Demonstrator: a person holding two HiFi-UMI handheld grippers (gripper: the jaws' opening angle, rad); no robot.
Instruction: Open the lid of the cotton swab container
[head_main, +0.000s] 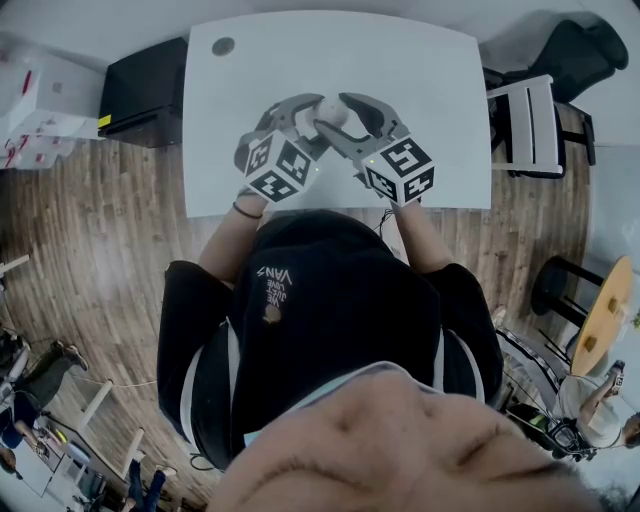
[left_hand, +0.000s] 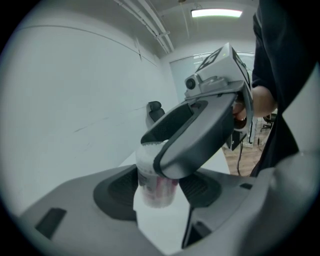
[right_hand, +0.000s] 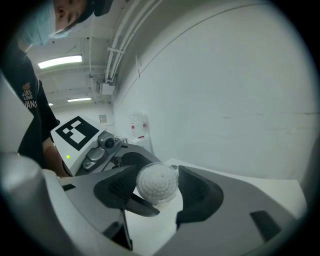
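A small clear cotton swab container (head_main: 331, 109) hangs between my two grippers above the white table (head_main: 240, 100). In the left gripper view its body (left_hand: 155, 192), with pinkish sticks inside, sits between the two pads of my left gripper (left_hand: 159, 189), which is shut on it. A jaw of the other gripper covers its top. In the right gripper view the round top (right_hand: 157, 182) shows packed white swab tips, and my right gripper (right_hand: 157, 186) is shut on it, pads on both sides. The head view shows both grippers (head_main: 322, 116) (head_main: 336, 112) meeting at the container.
A small dark round spot (head_main: 223, 46) lies at the table's far left corner. A black box (head_main: 145, 88) stands off the left edge and a chair (head_main: 528, 122) off the right edge, both on the wooden floor (head_main: 110, 220).
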